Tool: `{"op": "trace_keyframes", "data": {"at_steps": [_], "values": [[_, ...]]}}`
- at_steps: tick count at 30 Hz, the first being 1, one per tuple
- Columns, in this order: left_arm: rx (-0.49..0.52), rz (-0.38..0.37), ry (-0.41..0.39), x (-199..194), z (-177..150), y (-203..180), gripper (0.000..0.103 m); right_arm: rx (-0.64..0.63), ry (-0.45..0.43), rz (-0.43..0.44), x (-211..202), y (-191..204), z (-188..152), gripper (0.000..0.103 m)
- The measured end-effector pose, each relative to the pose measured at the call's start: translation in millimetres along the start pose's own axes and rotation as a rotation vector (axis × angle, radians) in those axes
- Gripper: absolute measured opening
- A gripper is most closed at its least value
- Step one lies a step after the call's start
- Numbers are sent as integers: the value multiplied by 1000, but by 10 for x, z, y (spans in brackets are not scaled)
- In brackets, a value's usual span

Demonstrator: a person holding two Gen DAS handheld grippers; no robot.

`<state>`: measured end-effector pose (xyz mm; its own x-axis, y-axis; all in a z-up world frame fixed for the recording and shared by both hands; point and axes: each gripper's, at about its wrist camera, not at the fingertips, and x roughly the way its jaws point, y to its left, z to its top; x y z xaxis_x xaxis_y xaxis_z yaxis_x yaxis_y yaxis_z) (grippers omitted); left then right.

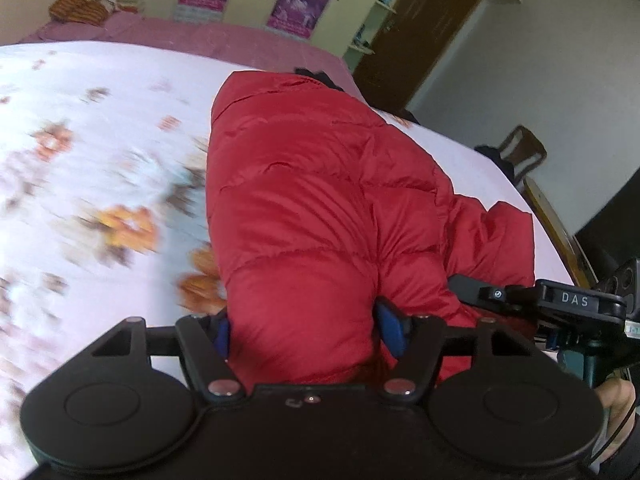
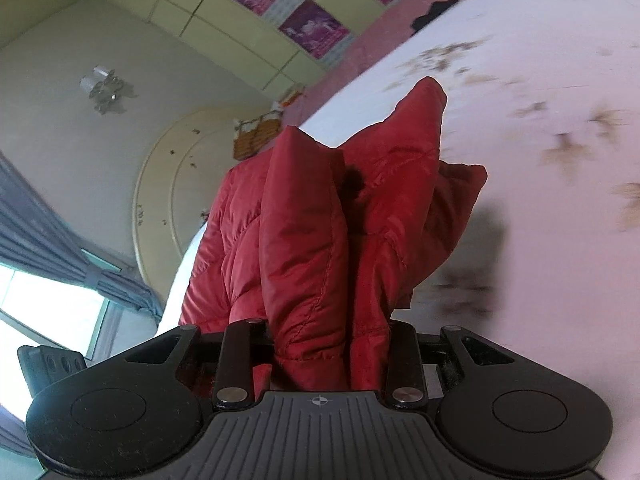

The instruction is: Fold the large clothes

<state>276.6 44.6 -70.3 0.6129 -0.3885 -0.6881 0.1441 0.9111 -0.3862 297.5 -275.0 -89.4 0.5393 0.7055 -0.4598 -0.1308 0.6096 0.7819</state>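
Observation:
A red puffer jacket (image 1: 320, 200) lies on a bed with a white floral sheet (image 1: 100, 160). My left gripper (image 1: 308, 332) is shut on a thick padded fold of the jacket, whose bulk swells between the blue pads (image 1: 394, 330). The right gripper shows at the right edge of the left wrist view (image 1: 476, 288), holding the jacket too. In the right wrist view my right gripper (image 2: 328, 344) is shut on a bunched edge of the jacket (image 2: 320, 220), which rises lifted off the sheet (image 2: 540, 160). Its fingertips are buried in the fabric.
A pink bedspread (image 1: 200, 36) covers the far side of the bed, with an orange bundle (image 1: 78, 10) on it. Yellow-green cupboards with posters (image 1: 296, 8), a brown door (image 1: 420, 32) and a wooden chair (image 1: 520, 152) stand beyond. A curtained window (image 2: 52, 292) is at the left.

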Motion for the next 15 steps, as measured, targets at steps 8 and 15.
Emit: {"op": "trace_keyframes", "data": {"at_steps": [8, 15], "values": [[4, -6, -22, -469, 410, 1278, 66, 9, -20, -12, 1123, 921, -271, 31], [-11, 42, -27, -595, 751, 2194, 66, 3, 9, -19, 2140, 1445, -324, 31]]}}
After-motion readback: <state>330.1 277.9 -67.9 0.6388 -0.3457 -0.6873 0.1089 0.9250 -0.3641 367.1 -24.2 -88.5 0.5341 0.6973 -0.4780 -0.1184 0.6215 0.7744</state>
